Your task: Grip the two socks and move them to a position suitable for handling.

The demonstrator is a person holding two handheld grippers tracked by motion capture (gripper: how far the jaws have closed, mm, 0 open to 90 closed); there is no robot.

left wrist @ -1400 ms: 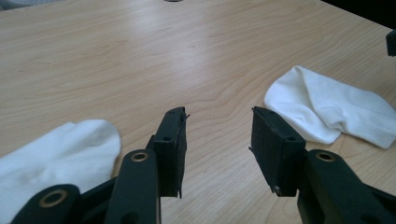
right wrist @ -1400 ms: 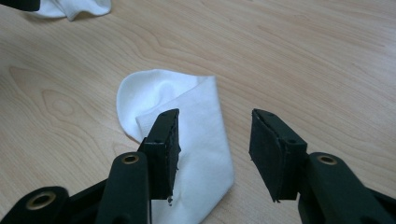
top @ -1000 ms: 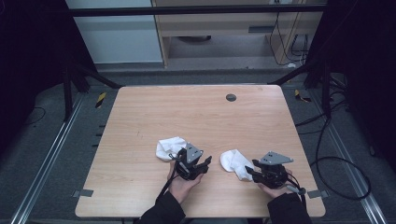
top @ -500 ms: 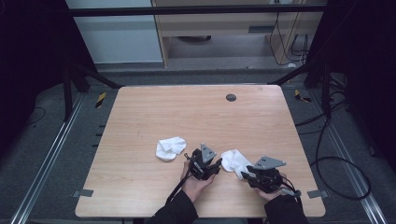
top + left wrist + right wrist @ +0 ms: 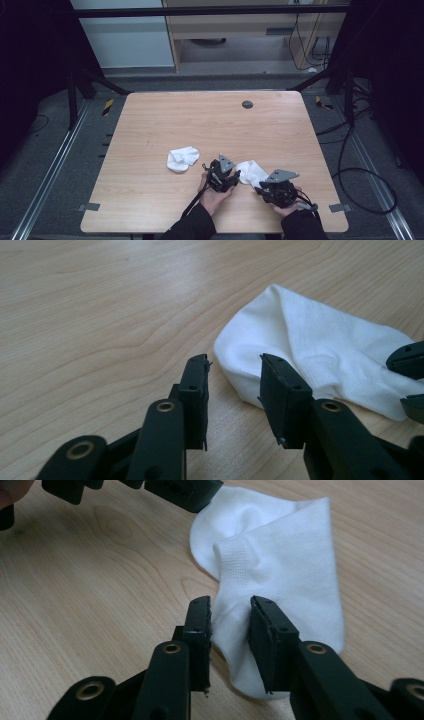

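Pale wood grain covers the desk [image 5: 150,130], which stands on dark flooring strung with cables. From the high view, the left tool [image 5: 223,176] has come across from the crumpled sock [image 5: 182,158] at centre-left and now sits just beside the second sock [image 5: 252,172] at lower centre, with the right tool [image 5: 276,190] at that sock's lower right edge. Along the left gripper view, the left tool [image 5: 233,385] has just been closing; its jaws straddle the sock's [image 5: 320,350] rounded end at centre frame without pressing it, so it is released, holding nothing. Along the right gripper view, the right tool [image 5: 230,625] has also just been closing, with the sock's [image 5: 290,565] lower fold between its jaws, though they look not yet clamped. I judge both tools are about to pinch opposite ends of this one sock.
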